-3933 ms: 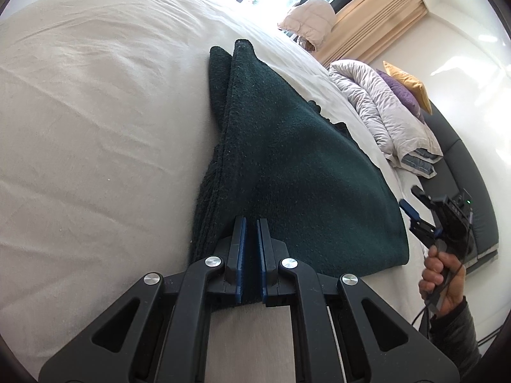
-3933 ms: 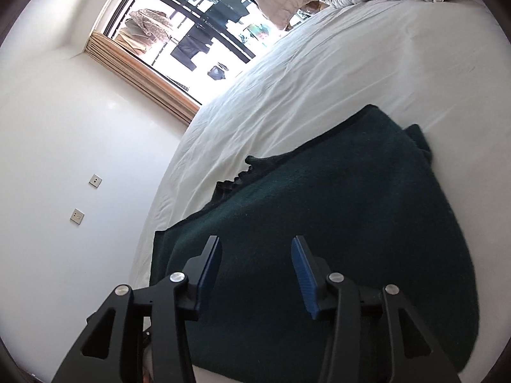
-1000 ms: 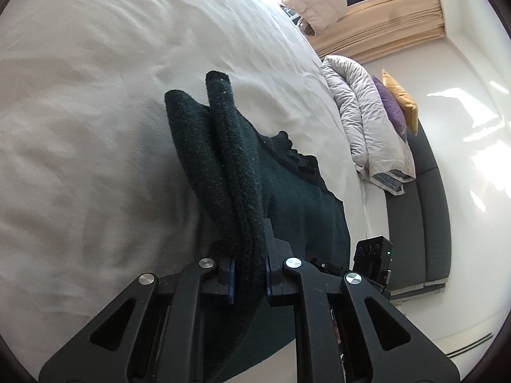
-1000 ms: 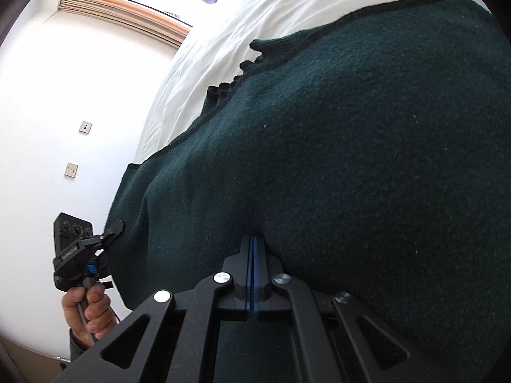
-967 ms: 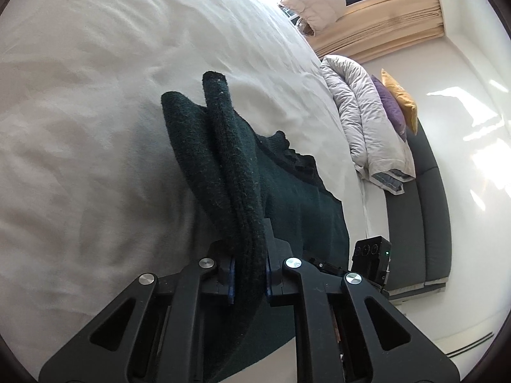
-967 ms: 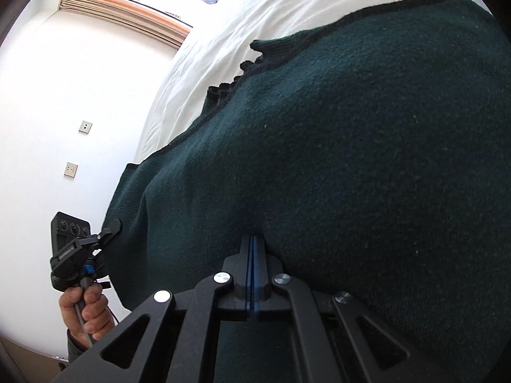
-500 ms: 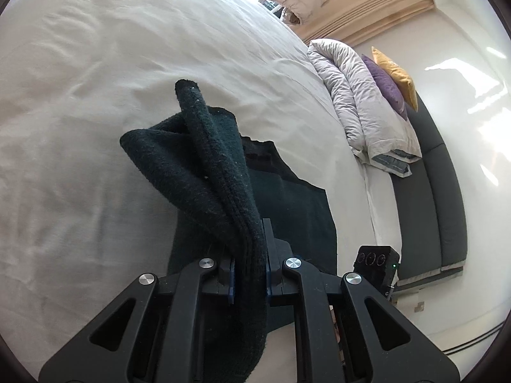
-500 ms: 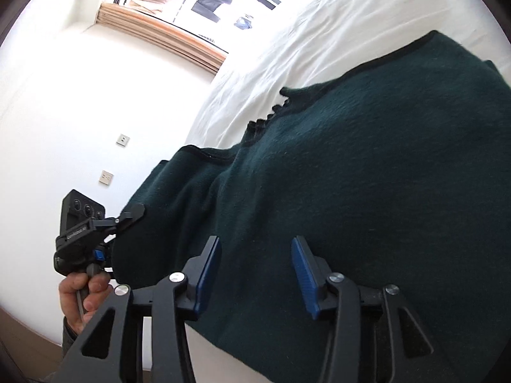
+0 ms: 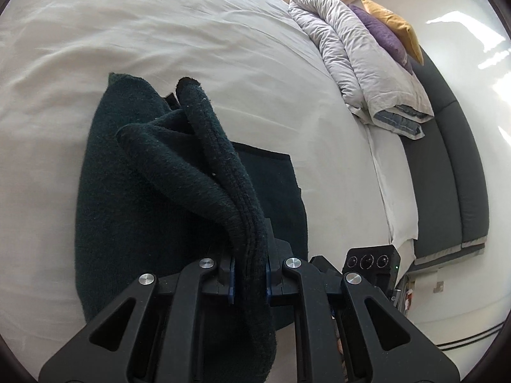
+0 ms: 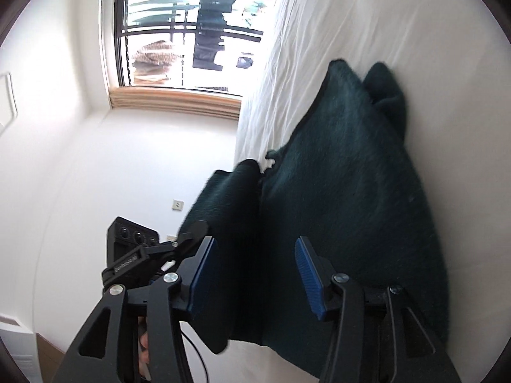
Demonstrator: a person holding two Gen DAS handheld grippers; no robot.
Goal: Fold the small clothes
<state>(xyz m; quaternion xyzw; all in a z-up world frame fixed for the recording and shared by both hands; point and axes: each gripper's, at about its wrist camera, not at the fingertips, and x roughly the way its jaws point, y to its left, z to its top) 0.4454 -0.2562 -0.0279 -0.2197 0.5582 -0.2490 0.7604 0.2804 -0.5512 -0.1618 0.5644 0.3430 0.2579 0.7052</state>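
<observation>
A dark green knit garment (image 9: 134, 198) lies on the white bed (image 9: 159, 32). My left gripper (image 9: 249, 284) is shut on a thick bunched fold of the garment and holds it up above the flat part. In the right wrist view the same garment (image 10: 345, 198) spreads over the bed edge, with one flap hanging at the left. My right gripper (image 10: 252, 274) is open and empty just above the garment's near edge. The left gripper (image 10: 179, 242) shows there at lower left, gripping the hanging flap.
A rolled grey duvet (image 9: 357, 57) with purple and yellow pillows (image 9: 383, 28) lies at the head of the bed. A dark grey bench (image 9: 453, 159) runs along the wall. A window (image 10: 179, 28) and white wall stand beyond the bed's foot.
My right gripper let go of the garment, opened and drew back. My left gripper carried its fold further across, so the garment now lies more doubled over.
</observation>
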